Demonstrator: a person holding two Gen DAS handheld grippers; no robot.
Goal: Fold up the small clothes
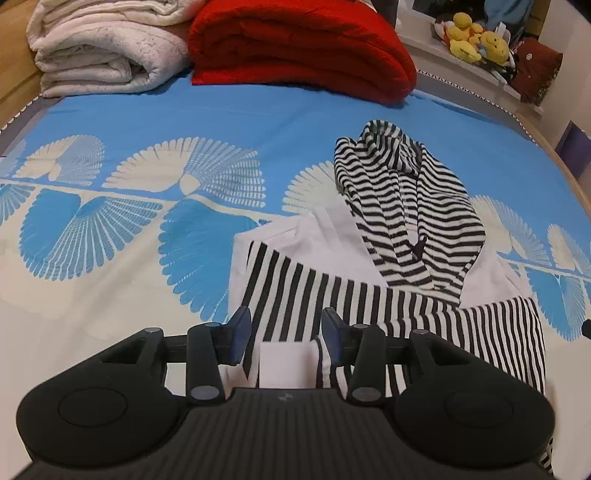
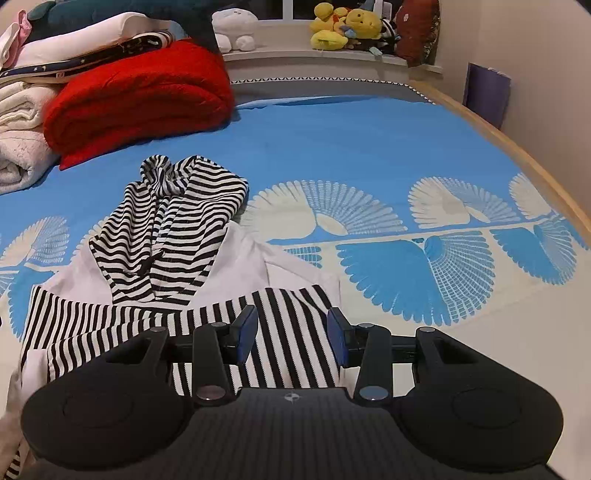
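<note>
bedroom setup here, everything's happening on a bed covered with a blue and cream fan-print sheet (image 1: 147, 122). a red blanket (image 1: 299, 48) and a cream blanket (image 1: 99, 55) are folded at the far end, and some yellow plush toys (image 2: 347, 26) sit on a ledge behind.

the thing being folded is a small striped hoodie (image 1: 413, 229) with a white body. it lies on the sheet partly folded: hood bunched up at the far end, striped sleeves laid across the near part.

the left gripper (image 1: 286, 334) hangs over the near left bit of it with jaws apart, nothing pinched between the pads as far as i can see, just striped fabric and a white patch below the gap. same with the right gripper (image 2: 291, 336), jaws apart over a striped sleeve, no cloth in them.

what could go wrong imo: the hood is a lumpy heap, so folding over it would leave a bulge and a lopsided bundle. the sleeves overlap in loose layers, so a pinch could catch only the top layer and drag it off the white part, undoing the fold. and if one side lifts ahead of the other the whole thing could skew on that smooth sheet.
</note>
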